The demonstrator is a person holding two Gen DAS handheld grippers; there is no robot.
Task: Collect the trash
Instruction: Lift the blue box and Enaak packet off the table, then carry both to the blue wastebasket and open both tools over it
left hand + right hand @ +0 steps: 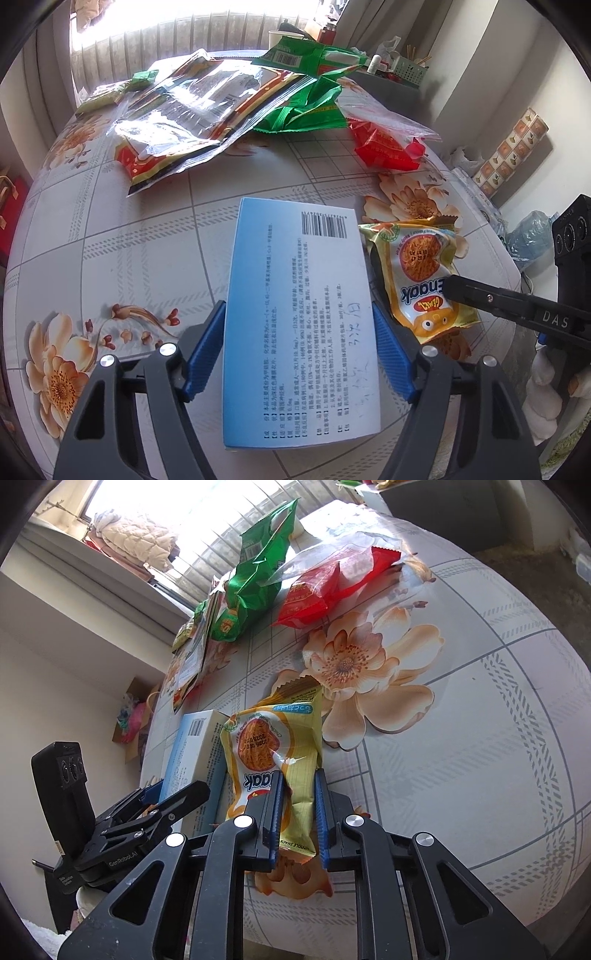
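Observation:
My left gripper [299,328] is shut on a blue and white medicine box [301,317], its blue pads [207,347] pressing both long sides just above the floral table [147,240]. My right gripper [299,805] is shut on a yellow Enaak snack packet [277,746], pinching its lower end. The packet [421,273] lies right of the box in the left wrist view, with the right gripper's finger [509,299] over it. The box [192,746] and the left gripper [155,812] show at the left of the right wrist view.
More wrappers lie at the far side of the table: a large clear printed bag [207,110], green packets [314,66] [258,572], a red wrapper [384,144] [317,590] under clear plastic, and a small green packet [110,92]. A green basket [406,70] stands on a cabinet beyond.

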